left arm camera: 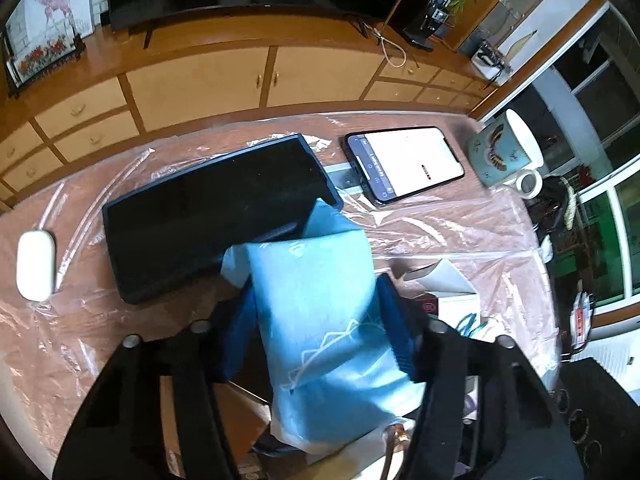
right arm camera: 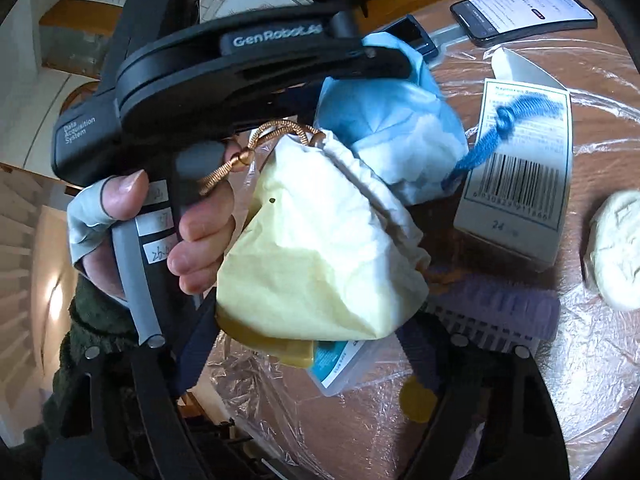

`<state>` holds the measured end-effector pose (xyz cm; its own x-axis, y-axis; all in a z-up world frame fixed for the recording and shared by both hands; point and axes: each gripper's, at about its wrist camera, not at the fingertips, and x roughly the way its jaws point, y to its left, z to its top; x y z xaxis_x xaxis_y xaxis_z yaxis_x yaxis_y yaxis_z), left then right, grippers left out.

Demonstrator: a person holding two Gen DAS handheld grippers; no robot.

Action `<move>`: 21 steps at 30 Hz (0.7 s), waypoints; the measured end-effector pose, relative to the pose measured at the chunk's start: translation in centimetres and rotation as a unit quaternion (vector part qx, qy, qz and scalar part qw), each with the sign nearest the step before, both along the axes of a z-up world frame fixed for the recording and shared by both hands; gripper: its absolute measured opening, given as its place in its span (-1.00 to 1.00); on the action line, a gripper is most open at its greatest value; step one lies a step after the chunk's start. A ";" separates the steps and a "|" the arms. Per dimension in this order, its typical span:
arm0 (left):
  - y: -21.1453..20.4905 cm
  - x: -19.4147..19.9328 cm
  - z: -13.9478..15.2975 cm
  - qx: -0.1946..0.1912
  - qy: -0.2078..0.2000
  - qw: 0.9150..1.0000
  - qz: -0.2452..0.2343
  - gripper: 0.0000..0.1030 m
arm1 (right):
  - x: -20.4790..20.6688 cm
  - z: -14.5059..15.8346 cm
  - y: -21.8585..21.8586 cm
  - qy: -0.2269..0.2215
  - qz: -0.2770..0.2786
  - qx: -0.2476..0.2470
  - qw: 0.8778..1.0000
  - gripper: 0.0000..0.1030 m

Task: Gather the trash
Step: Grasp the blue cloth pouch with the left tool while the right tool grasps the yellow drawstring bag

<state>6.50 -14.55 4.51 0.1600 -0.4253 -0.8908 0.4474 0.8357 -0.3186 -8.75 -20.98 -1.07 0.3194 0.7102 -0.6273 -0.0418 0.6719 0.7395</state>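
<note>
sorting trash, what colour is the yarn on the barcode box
Blue yarn, knotted, lying on the white barcode box; clearest in the right wrist view.

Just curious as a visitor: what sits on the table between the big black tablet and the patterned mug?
A phone with its screen lit lies between the black tablet and the mug, flat on the plastic-covered table. The left wrist view shows this.

A dark tablet (left arm camera: 216, 216) lies on the plastic-covered worktop (left arm camera: 440, 228). Right of it a lit phone (left arm camera: 404, 162), farther right a tipped mug (left arm camera: 506, 152); left, a white mouse (left arm camera: 35, 265).
</note>
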 end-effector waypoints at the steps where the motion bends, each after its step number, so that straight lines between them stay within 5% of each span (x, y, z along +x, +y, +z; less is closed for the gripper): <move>1: 0.2 0.0 0.0 -0.008 0.003 1.000 0.000 0.04 | -0.1 -0.1 0.1 -0.003 0.000 0.003 1.000 0.52; 21: 4.9 -4.2 6.0 -0.096 -0.096 0.989 0.050 -0.04 | -3.0 2.5 -5.6 -0.074 -0.025 0.018 0.997 0.49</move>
<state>2.33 -9.62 10.55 0.3679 -0.5581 -0.7437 0.4336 0.8105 -0.3938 -11.78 -26.55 1.38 0.4431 0.7118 -0.5450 -0.1192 0.6493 0.7511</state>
